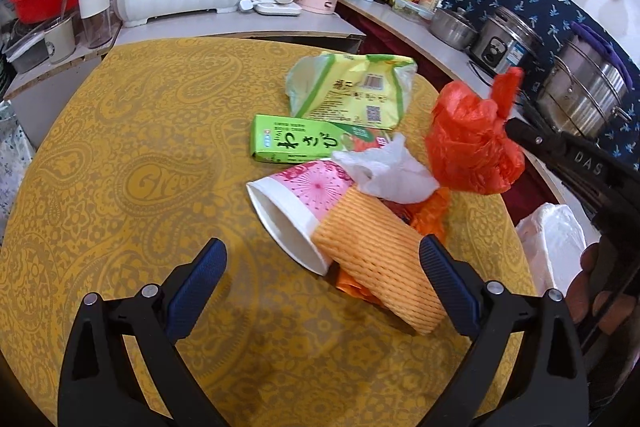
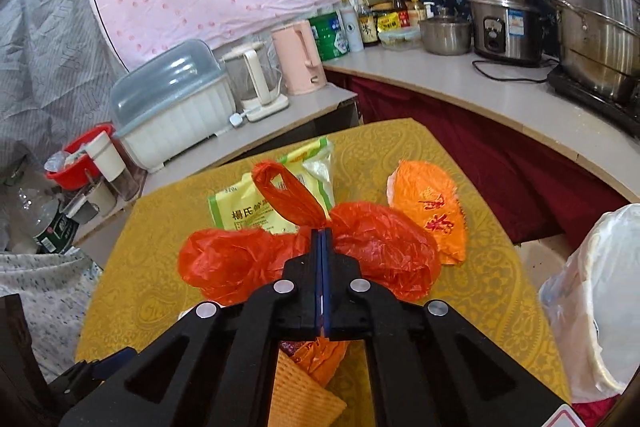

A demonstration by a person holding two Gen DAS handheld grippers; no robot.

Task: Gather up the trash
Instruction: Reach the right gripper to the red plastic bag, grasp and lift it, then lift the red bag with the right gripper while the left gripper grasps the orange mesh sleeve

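The right wrist view showed the right gripper [image 2: 322, 233] clamped tight on the red plastic bag [image 2: 240, 263], its pads pinching the plastic just below the looped handle, the bag raised over the yellow table [image 2: 500, 291]. The gripper's body hid the bag's underside, so I could not tell whether it touched the table. Below it, an orange foam sleeve [image 2: 304, 395] was mostly covered. A yellow-green packet [image 2: 236, 207] lay partly behind the bag, an orange wrapper [image 2: 432, 207] beside it. At the right edge a white-lined bin [image 2: 592, 299] was cut off. The left gripper [image 1: 322, 267] stood wide, empty, around a paper cup [image 1: 288, 211].
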